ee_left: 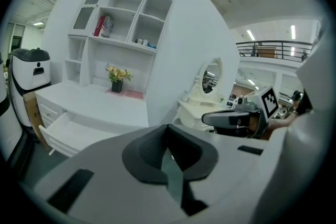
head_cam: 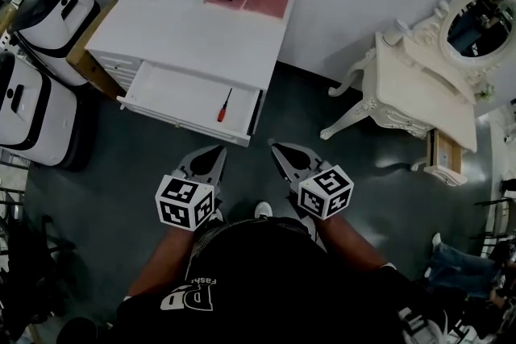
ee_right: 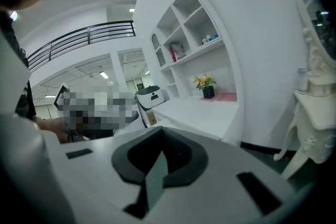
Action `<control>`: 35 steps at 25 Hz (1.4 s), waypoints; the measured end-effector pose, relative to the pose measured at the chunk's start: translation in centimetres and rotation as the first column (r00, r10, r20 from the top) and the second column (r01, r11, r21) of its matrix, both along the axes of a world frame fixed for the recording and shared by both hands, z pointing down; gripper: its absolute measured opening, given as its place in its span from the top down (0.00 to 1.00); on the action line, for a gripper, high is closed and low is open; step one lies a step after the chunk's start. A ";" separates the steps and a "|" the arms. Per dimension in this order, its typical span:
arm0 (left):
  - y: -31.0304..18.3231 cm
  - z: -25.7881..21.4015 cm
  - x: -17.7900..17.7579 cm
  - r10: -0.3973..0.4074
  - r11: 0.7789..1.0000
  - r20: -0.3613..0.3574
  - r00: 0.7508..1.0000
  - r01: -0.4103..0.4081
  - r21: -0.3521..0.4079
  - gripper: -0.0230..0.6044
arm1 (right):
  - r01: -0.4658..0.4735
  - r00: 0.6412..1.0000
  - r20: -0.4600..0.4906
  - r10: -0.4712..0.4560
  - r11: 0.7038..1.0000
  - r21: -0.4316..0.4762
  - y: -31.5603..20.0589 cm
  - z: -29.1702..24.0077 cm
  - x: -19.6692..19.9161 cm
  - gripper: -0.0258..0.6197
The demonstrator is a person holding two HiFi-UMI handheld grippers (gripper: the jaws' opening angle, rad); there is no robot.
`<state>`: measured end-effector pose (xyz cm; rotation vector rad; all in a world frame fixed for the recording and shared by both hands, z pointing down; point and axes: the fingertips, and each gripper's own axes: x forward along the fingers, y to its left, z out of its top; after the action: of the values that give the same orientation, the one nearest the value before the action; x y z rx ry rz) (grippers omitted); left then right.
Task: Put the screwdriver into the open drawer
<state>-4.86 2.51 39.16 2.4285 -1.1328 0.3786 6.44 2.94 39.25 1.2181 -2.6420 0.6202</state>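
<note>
**Screwdriver in the drawer, both tongs empty**

Head view: The screwdriver (head_cam: 225,105) lies inside the open drawer (head_cam: 173,93), near its right end, so the task looks done. The left tongs (head_cam: 214,151) and right tongs (head_cam: 280,147) hang over bare floor, apart from the drawer front. The likeliest slip is a forward swing that knocks that jutting front and rolls the tool. Open floor lies between the worktop (head_cam: 193,32) and the dressing table (head_cam: 419,97). White machines (head_cam: 44,20) crowd the left.

Left gripper view: The jaws are closed together with nothing between them. The drawer sits ahead and to the left, well apart.

Right gripper view: The jaws are closed and empty. The dressing table stands near on the right, and an outward sweep could catch its leg.
</note>
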 end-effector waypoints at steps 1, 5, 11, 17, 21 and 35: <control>0.0 0.0 -0.3 0.010 1.000 0.000 1.000 -0.010 -0.002 0.94 | -0.003 1.000 -0.004 0.003 1.000 -0.002 0.0 0.0 -0.5 0.95; -0.1 0.0 -1.5 0.042 0.999 0.002 0.999 -0.042 -0.008 0.94 | -0.023 1.000 -0.017 0.023 1.000 -0.008 0.2 0.2 -1.9 0.95; -0.6 0.5 -3.0 0.058 0.998 0.014 0.998 -0.058 -0.011 0.94 | -0.046 0.999 -0.021 0.046 0.999 -0.008 0.3 0.6 -3.2 0.95; -0.4 0.5 -3.2 0.065 0.998 0.017 0.998 -0.065 -0.012 0.94 | -0.049 0.998 -0.026 0.049 0.999 -0.008 0.8 0.6 -3.9 0.95; -0.2 0.4 -3.0 0.073 0.997 0.019 0.997 -0.073 -0.007 0.94 | -0.055 0.998 -0.024 0.055 0.998 -0.005 0.8 0.5 -3.8 0.95; 0.7 0.2 -3.0 0.066 0.998 0.015 0.998 -0.066 0.007 0.94 | -0.050 0.998 -0.028 0.050 0.999 -0.006 1.7 0.7 -3.8 0.95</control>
<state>-7.81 3.22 39.40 2.4781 -1.0635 0.4148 2.68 4.69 39.91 1.2850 -2.5913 0.6153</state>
